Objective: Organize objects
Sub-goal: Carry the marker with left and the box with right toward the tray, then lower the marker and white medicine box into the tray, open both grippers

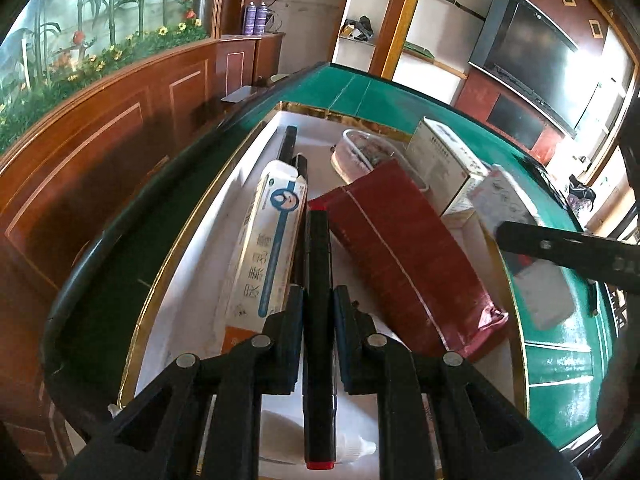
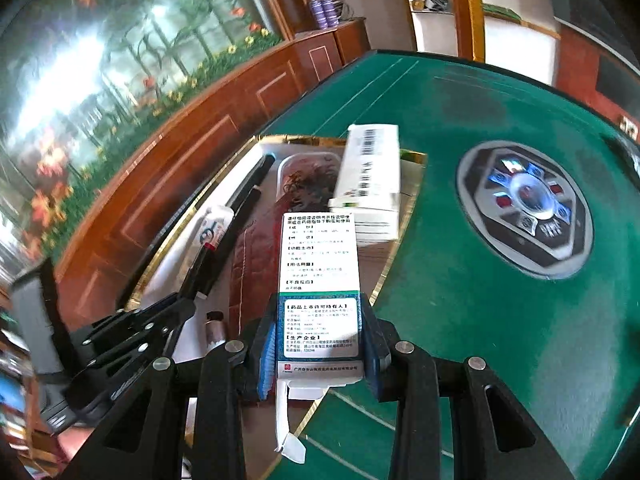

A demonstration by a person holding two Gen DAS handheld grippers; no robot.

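A green felt table [image 1: 352,92] is filling both views, with wood panelling [image 1: 120,128] and a flower mural [image 1: 80,32] running along the left, two purple cans [image 1: 257,19] sitting on a cabinet behind, shelves [image 1: 424,52] standing farther right and a dark TV [image 1: 532,64] hanging at the far right. A gold-edged tray [image 1: 188,248] with a white floor is lying on the felt. In the left wrist view, going left to right inside it: a white tube box [image 1: 266,240] is lying lengthwise, black pens [image 1: 289,146] are showing beyond its far end, a red pouch [image 1: 400,256] is lying slantwise across the middle, a clear tub [image 1: 360,152] is sitting behind the pouch, and a white carton [image 1: 448,164] is standing near the tray's right edge. The left gripper [image 1: 318,308] is clamping a black marker [image 1: 318,280] with red end caps, held lengthwise over the tray just beside the tube box — a small dropper bottle [image 1: 352,450] is lying below it. In the right wrist view the right gripper [image 2: 320,336] is gripping a medicine box [image 2: 320,280], printed face up, over the tray's right edge, with the carton just beyond its far end and the pouch to its left. The table's round control hub [image 2: 524,204] is sitting well to the right on the felt.
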